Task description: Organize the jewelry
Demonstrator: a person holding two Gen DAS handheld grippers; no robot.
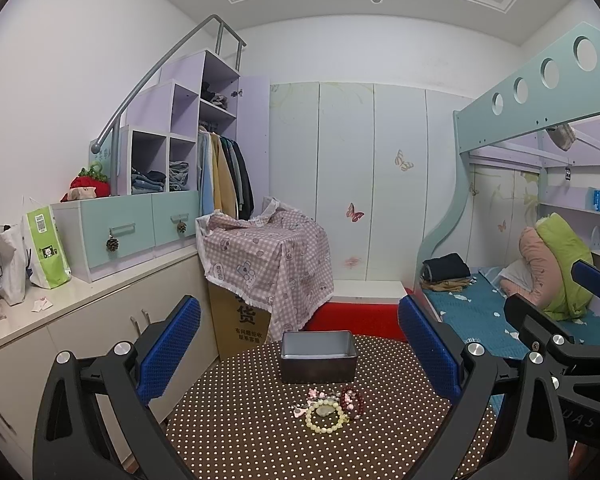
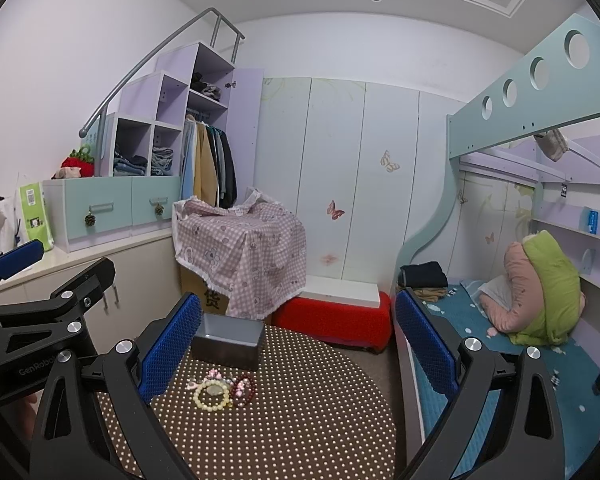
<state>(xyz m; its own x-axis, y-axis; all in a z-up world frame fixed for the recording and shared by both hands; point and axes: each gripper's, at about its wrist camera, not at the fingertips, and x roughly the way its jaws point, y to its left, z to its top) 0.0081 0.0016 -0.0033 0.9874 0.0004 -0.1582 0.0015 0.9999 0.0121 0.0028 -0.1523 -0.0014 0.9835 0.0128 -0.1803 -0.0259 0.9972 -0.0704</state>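
A small pile of jewelry lies on a round table with a brown polka-dot cloth [image 1: 240,432]: a pale yellow bead bracelet [image 1: 326,417], a dark red bead bracelet [image 1: 353,399] and pink pieces. Behind it stands an empty grey rectangular box [image 1: 318,356]. My left gripper [image 1: 300,364] is open and empty, held above the table in front of the pile. In the right wrist view the yellow bracelet [image 2: 213,396], red bracelet [image 2: 244,390] and box [image 2: 228,342] sit left of centre. My right gripper [image 2: 298,354] is open and empty, right of the pile.
A white cabinet counter [image 1: 80,300] with bags runs along the left. A cardboard box under a pink checked cloth [image 1: 268,256] and a red stool [image 2: 336,318] stand behind the table. A bed with blue bedding [image 2: 500,360] is on the right.
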